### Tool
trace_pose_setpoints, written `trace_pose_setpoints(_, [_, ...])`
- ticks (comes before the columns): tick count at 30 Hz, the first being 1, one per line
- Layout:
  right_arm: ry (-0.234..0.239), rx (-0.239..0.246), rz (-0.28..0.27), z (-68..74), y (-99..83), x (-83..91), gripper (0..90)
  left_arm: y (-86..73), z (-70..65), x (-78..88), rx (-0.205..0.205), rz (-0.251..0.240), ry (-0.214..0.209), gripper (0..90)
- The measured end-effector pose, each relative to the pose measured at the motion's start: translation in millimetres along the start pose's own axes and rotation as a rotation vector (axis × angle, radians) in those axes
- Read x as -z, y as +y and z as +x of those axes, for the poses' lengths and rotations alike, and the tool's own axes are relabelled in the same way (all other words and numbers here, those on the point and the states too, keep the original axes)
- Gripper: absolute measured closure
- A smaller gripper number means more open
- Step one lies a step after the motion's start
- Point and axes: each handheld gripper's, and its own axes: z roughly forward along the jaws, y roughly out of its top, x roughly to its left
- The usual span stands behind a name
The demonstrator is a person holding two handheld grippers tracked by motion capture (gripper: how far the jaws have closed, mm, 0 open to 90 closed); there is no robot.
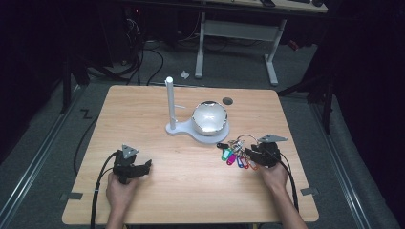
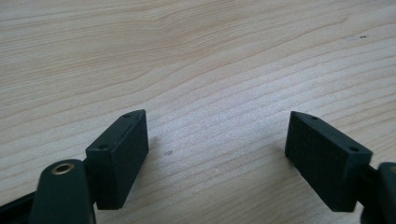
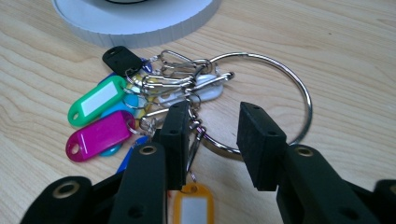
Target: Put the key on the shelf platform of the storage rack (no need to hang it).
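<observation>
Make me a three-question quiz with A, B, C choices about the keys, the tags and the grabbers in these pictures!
1. Where does the key ring lie?
A. beside the white stand's base
B. on the floor
C. on top of the post

2. What colour is the tag next to the pink tag?
A. white
B. green
C. grey

3. How does the left gripper stand?
A. shut on a tag
B. shut on the ring
C. open over bare table

Answers: 1 A, the ring rests on the wood just by the base. 2 B, it is green. 3 C, its jaws stand wide apart with nothing between.
</observation>
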Motion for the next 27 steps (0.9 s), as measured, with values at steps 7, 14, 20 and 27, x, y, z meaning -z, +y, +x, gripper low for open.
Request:
trace_pose_setpoints(7, [0.019, 0.025, 0.012, 4.6, 11.3, -8.8, 69.2, 0.0, 0.0, 0.0, 0.000, 0.000, 0.000, 21.9])
trace_pose_setpoints(14, [0.032, 0.035, 0.030, 5.8, 15.0, -19.0, 72.9, 0.0, 0.0, 0.0, 0.000, 0.000, 0.000, 21.9])
trace_pose_setpoints(20, [0.032, 0.049, 0.050, 5.4, 15.1, -26.3, 74.8, 0.0, 0.0, 0.0, 0.000, 0.000, 0.000, 21.8])
trace_pose_setpoints(27, [0.041, 0.047, 0.069, 4.3, 17.0, -32.8, 78.4, 0.0, 0.0, 0.0, 0.000, 0.000, 0.000, 21.8])
